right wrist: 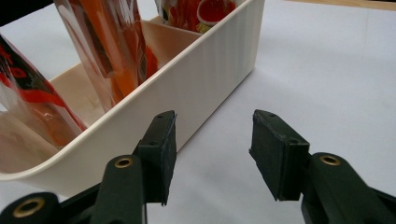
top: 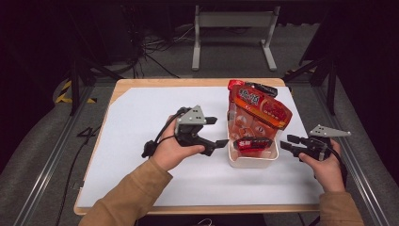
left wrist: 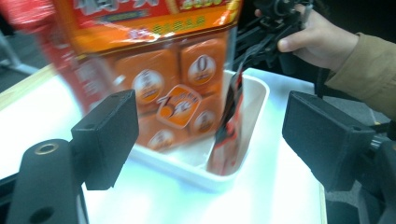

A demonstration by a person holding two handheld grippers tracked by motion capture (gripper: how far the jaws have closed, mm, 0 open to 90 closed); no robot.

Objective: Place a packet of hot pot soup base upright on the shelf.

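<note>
A dim room with cables on grey floor surrounds a wooden tabletop point(top: 141, 84) covered by a white sheet point(top: 141, 122). Left of centre in the high view, the left gripper point(top: 214, 133) has its fingers point(left wrist: 108, 135) spread and grasping nothing; at right, the right gripper point(top: 288, 142) is likewise spread and empty, one finger point(right wrist: 161, 151) just beside the outer wall of the white bin point(top: 251, 161). Between them the bin stands right of centre, holding upright orange snack packs point(top: 256, 115) and a small red packet point(top: 251, 142). The packs rise well above the rim and lean, so a sideways nudge from either gripper would probably tip them out or slide the light bin across the smooth sheet.
</note>
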